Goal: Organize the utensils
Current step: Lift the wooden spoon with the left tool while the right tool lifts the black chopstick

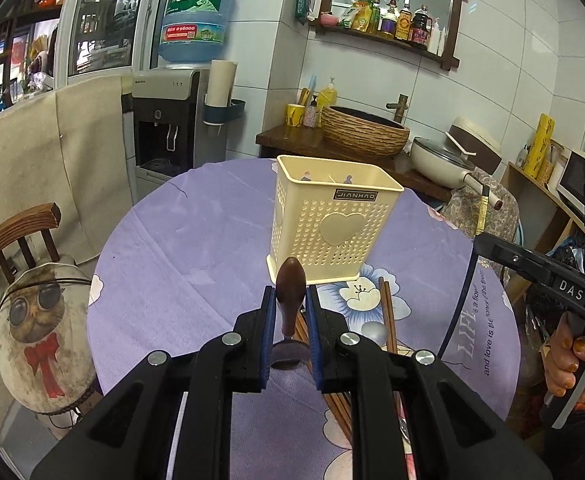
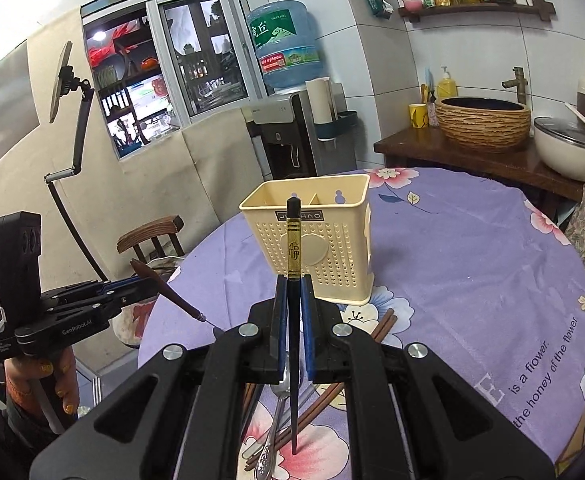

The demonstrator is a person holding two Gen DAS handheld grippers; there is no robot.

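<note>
Both grippers lifted: left gripper [image 1: 288, 308] clamps a spoon [image 1: 290, 280], right gripper [image 2: 292, 300] a chopstick [image 2: 293, 256] held upright; the holder [image 2: 316, 240] stands just beyond.

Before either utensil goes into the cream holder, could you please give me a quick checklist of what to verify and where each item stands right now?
1. Left gripper holds the brown-handled utensil: ok, jaws closed on its handle.
2. Right gripper holds the black chopstick: ok, clamped between the blue pads.
3. Cream holder upright on the table: ok.
4. Holder's compartments free to receive: cannot tell, the inside is mostly hidden.
5. Utensils over the opening: not ok, both are short of the holder.
6. Nothing left to sort: not ok, brown chopsticks and a metal spoon lie on the cloth.
</note>
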